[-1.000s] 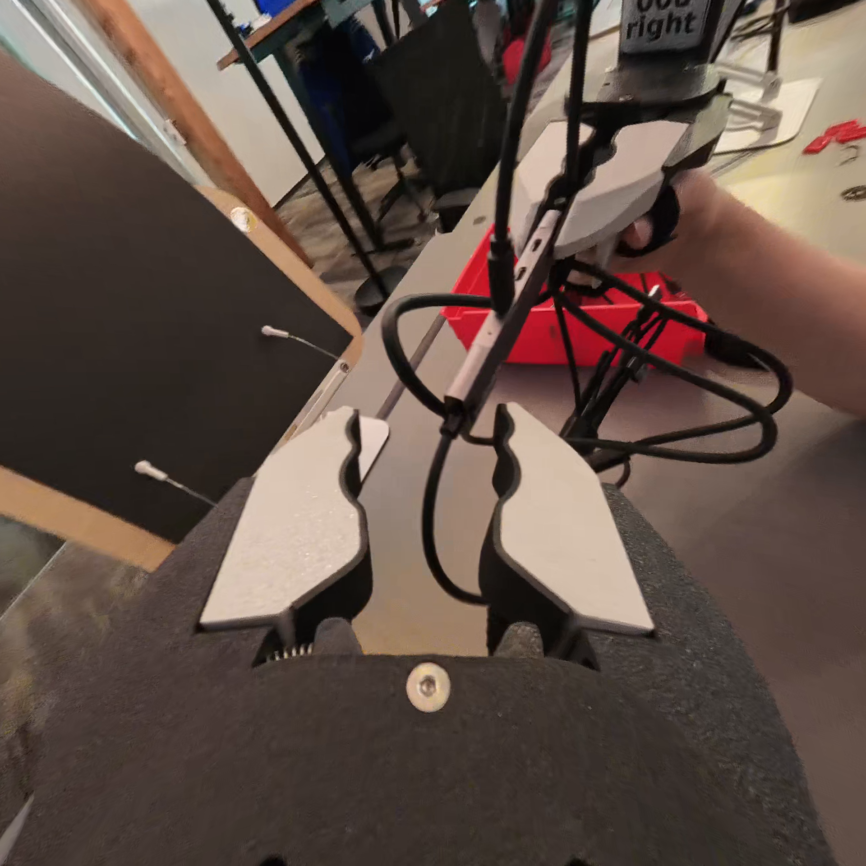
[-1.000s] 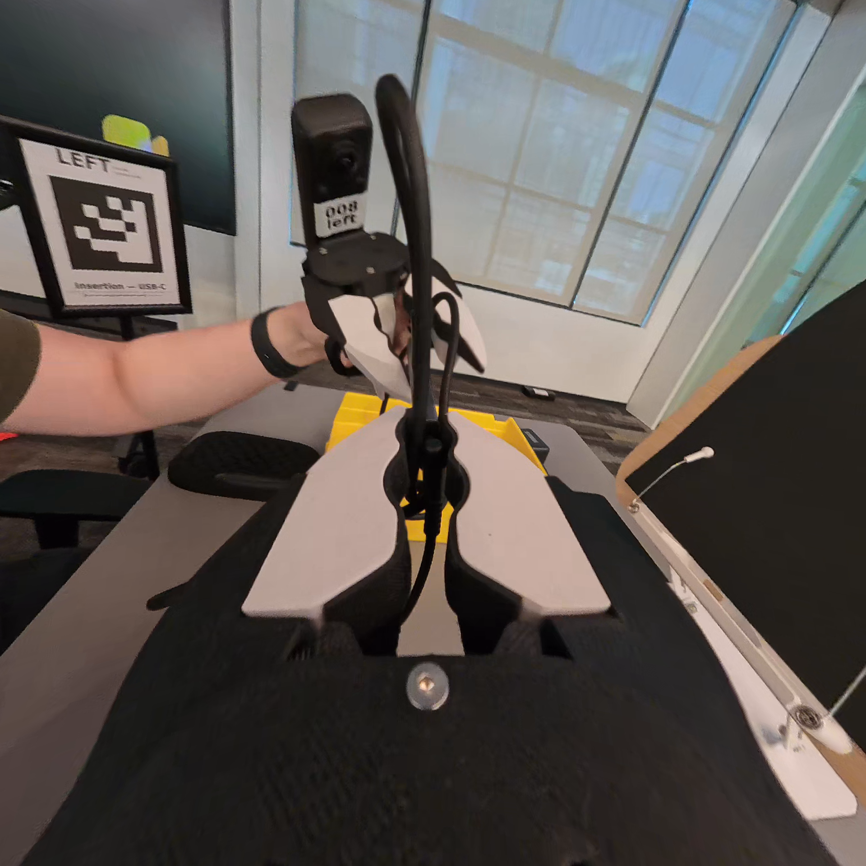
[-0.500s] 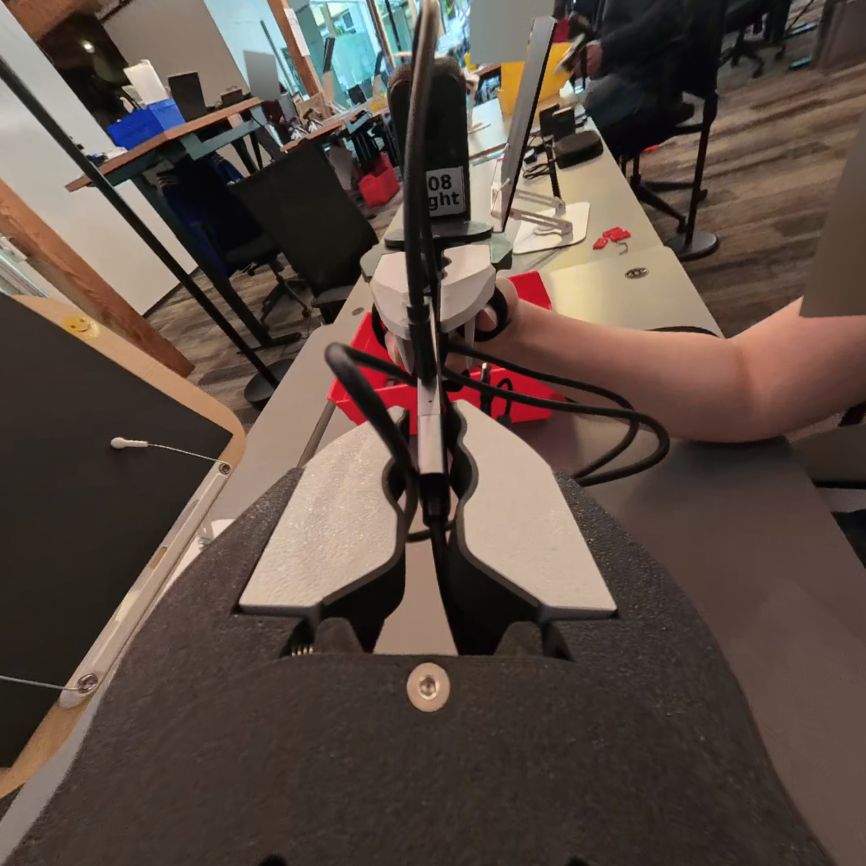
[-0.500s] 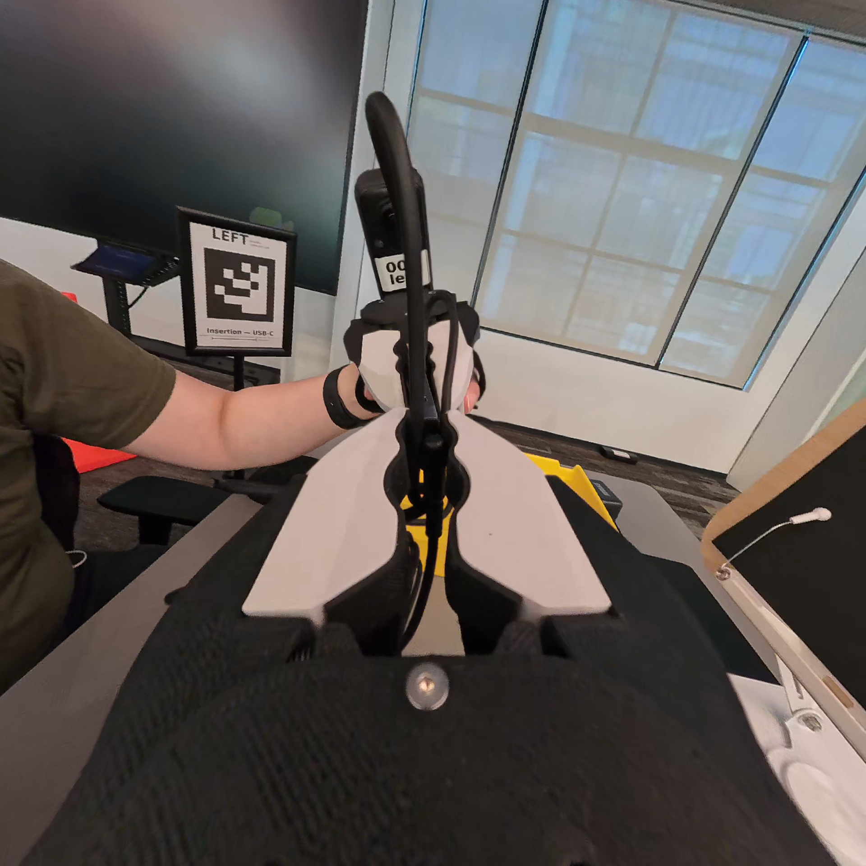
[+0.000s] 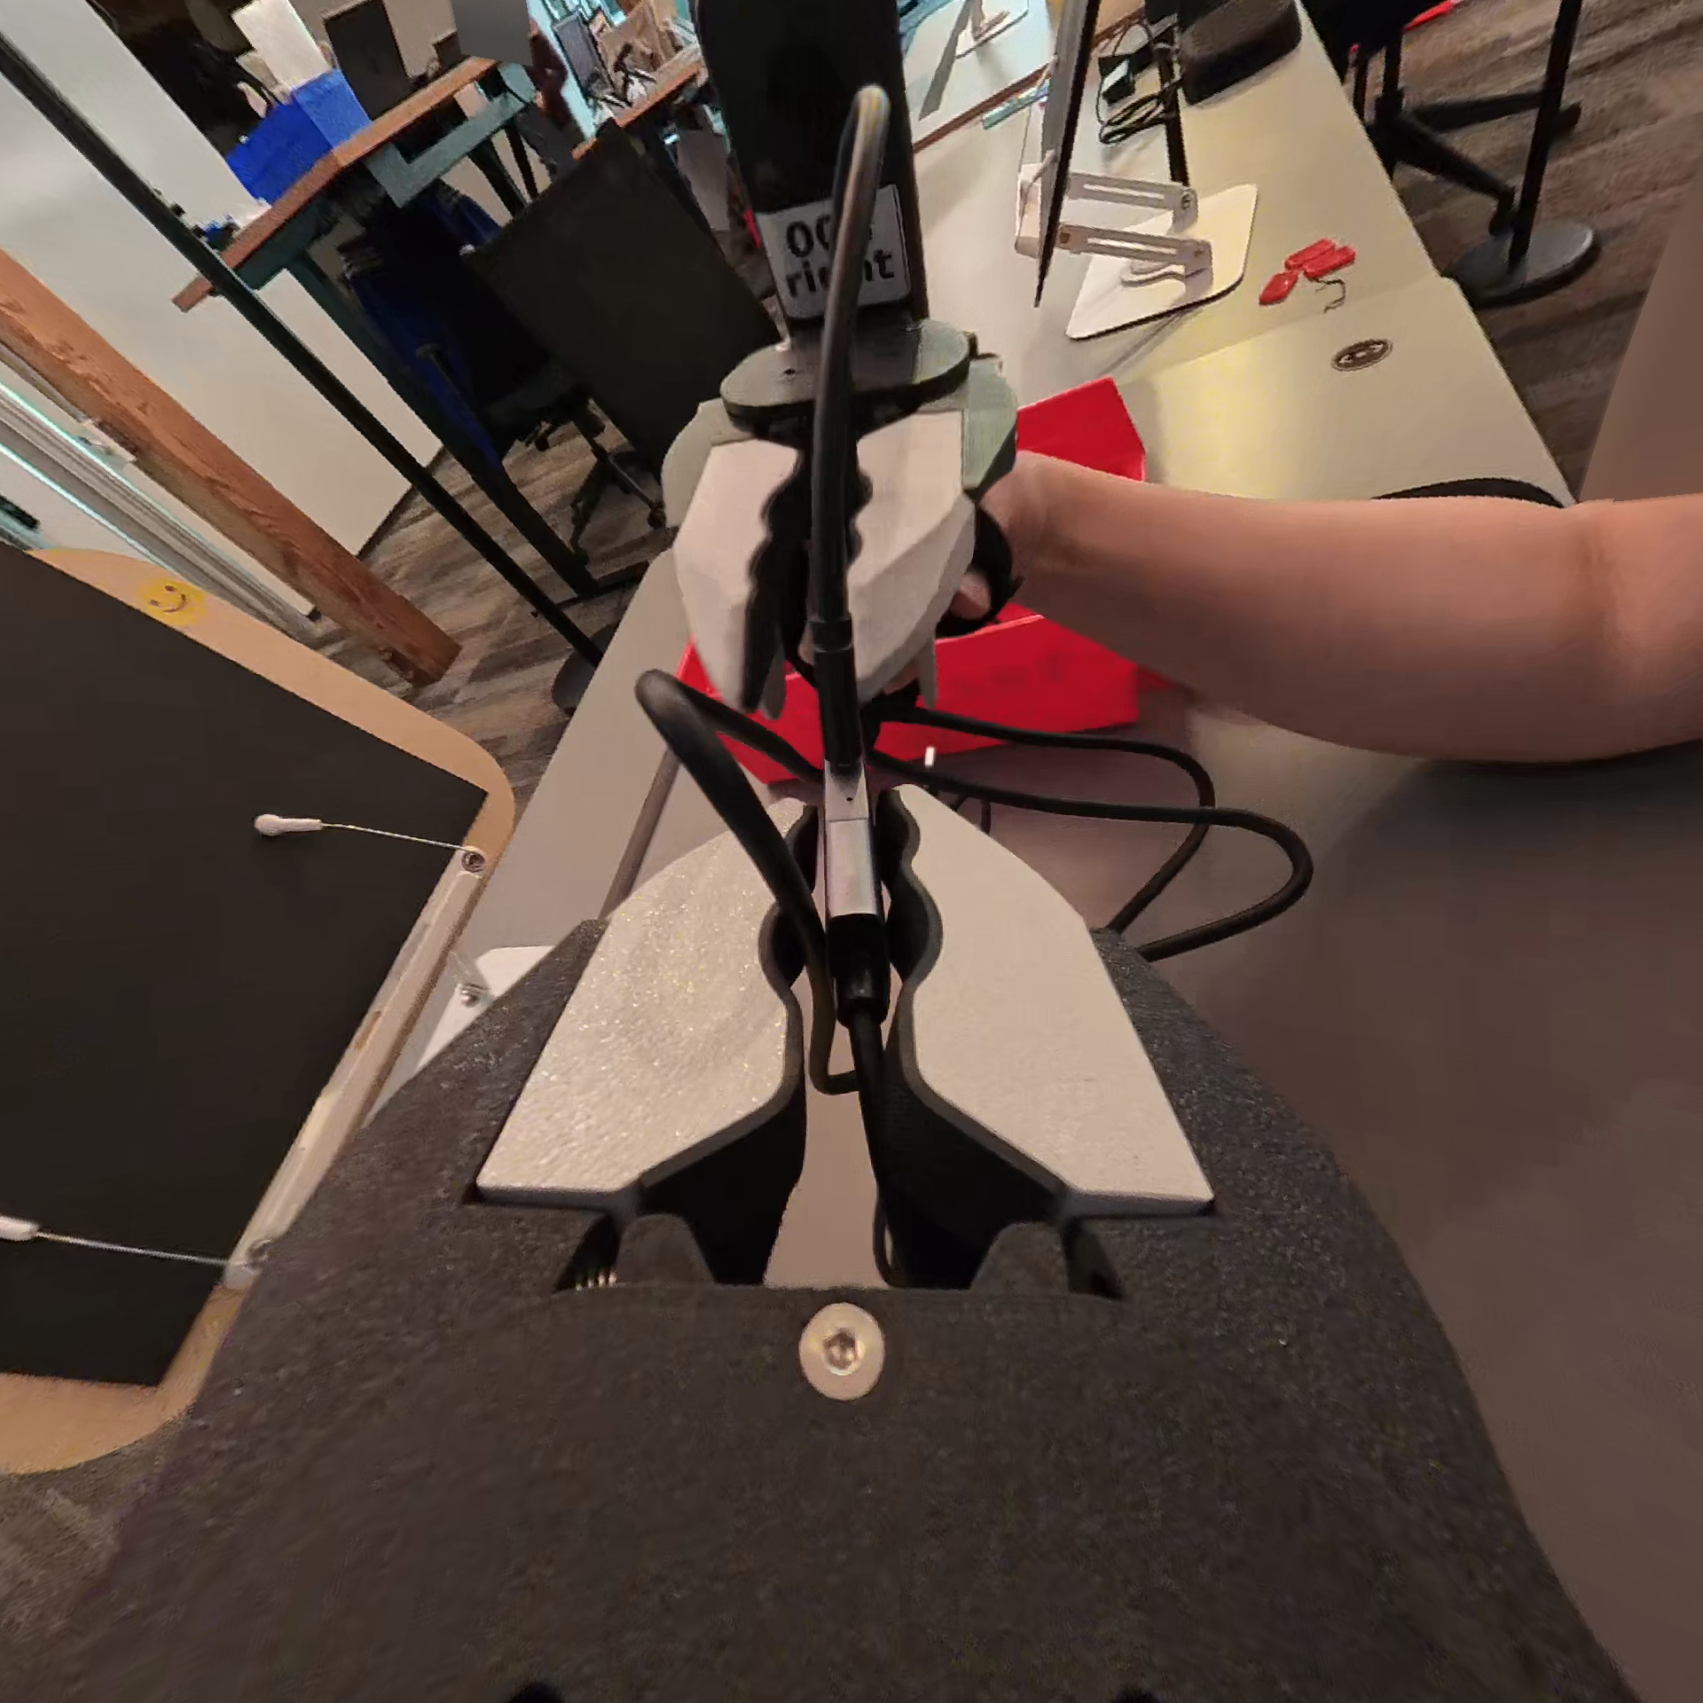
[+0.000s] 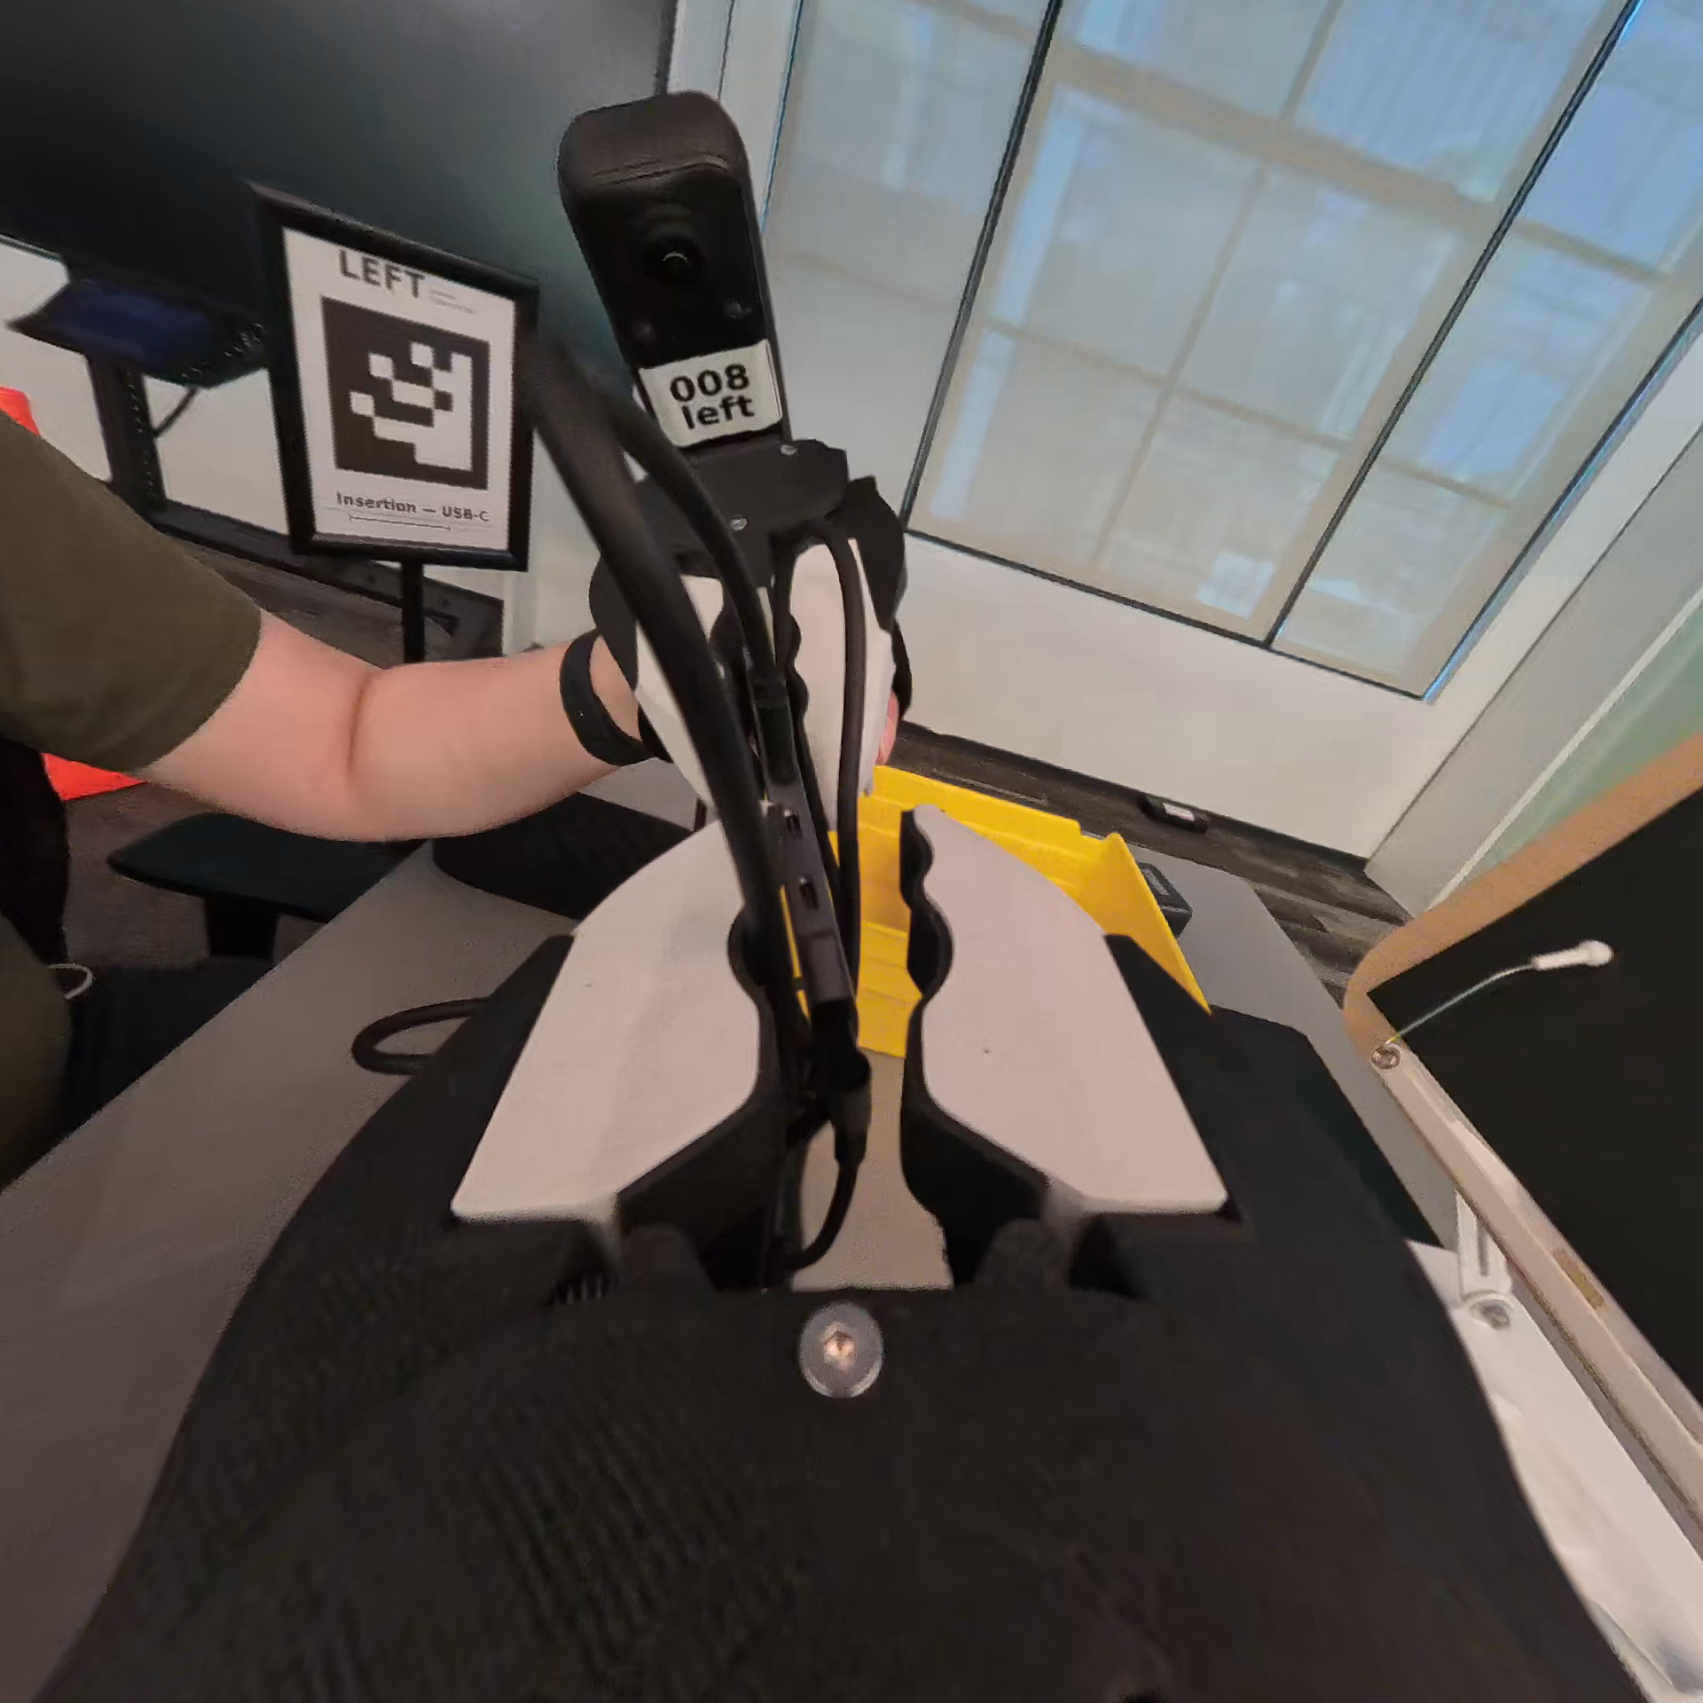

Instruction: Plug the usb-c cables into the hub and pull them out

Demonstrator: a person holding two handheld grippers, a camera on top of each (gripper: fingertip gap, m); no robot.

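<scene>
A slim silver hub [image 5: 846, 857] hangs in the air between my two grippers, which face each other above the grey table [image 5: 1428, 1014]. My left gripper [image 5: 848, 820] is shut on the hub's near end. A black cable [image 5: 829, 516] leaves each end of the hub. In the right wrist view the hub [image 6: 802, 885] looks dark and leans on one finger of my right gripper [image 6: 820, 866], whose jaws stand apart around it without pinching. The left gripper [image 6: 783, 719] and right gripper [image 5: 802, 627] each also show in the other's view.
A red bin [image 5: 1041, 663] sits behind the right gripper and a yellow bin [image 6: 1060, 857] behind the left one. Loose black cable loops [image 5: 1198, 829] lie on the table. A black board with a wooden rim [image 5: 184, 875] stands along the side. A framed marker sign [image 6: 405, 405] stands beyond. The tips of both grippers are at nearly the same place.
My left gripper moved in and shut on the hub. My right gripper, shut on it until half a second ago, has now opened.
</scene>
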